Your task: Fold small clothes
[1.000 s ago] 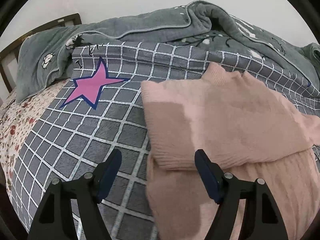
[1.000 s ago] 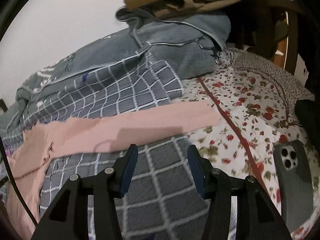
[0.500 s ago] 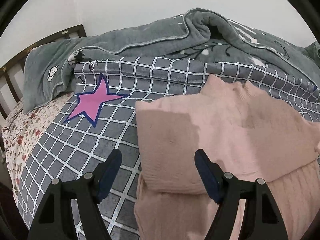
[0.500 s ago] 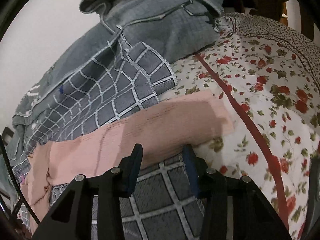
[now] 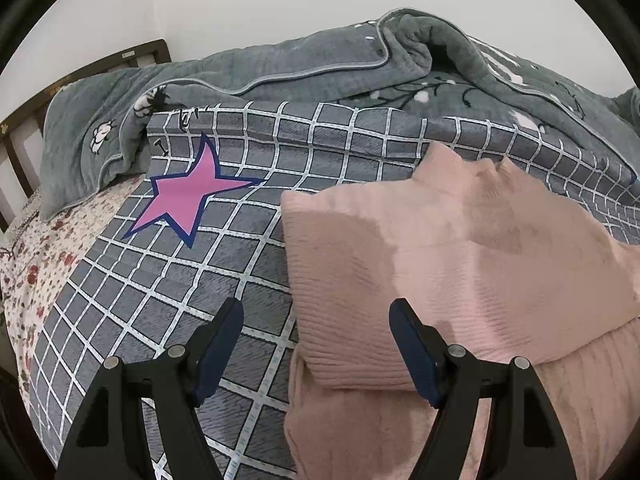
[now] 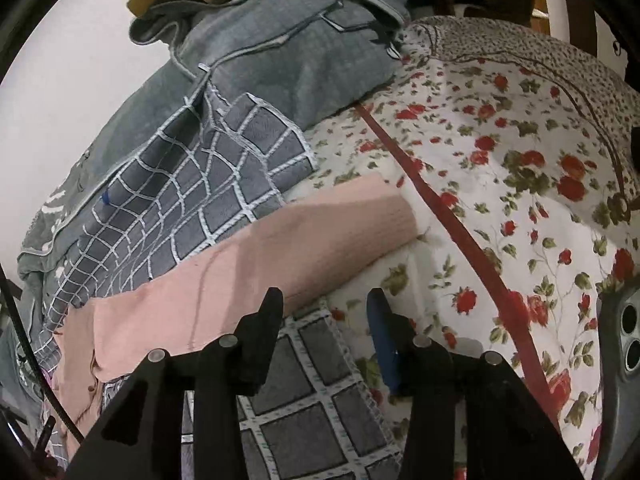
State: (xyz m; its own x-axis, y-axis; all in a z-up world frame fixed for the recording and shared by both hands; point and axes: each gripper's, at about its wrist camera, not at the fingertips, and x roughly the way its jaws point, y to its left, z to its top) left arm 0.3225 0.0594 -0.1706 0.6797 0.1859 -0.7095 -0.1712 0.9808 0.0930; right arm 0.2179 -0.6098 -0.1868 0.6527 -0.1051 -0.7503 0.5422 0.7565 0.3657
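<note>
A pink knit sweater lies on the grey checked blanket, its left sleeve folded across the body. My left gripper is open and empty, just above the folded sleeve's lower left corner. In the right wrist view the sweater's other sleeve stretches out to the right, its cuff on the floral sheet. My right gripper is open and empty, just in front of the sleeve's near edge by the cuff.
A grey-green quilt is heaped at the back of the bed. A pink star marks the blanket. A wooden bed rail is at the left. A phone lies on the sheet at the right.
The left gripper has drifted left and back a little, staying open. The right gripper has moved forward and right along the sleeve toward its cuff, staying open.
</note>
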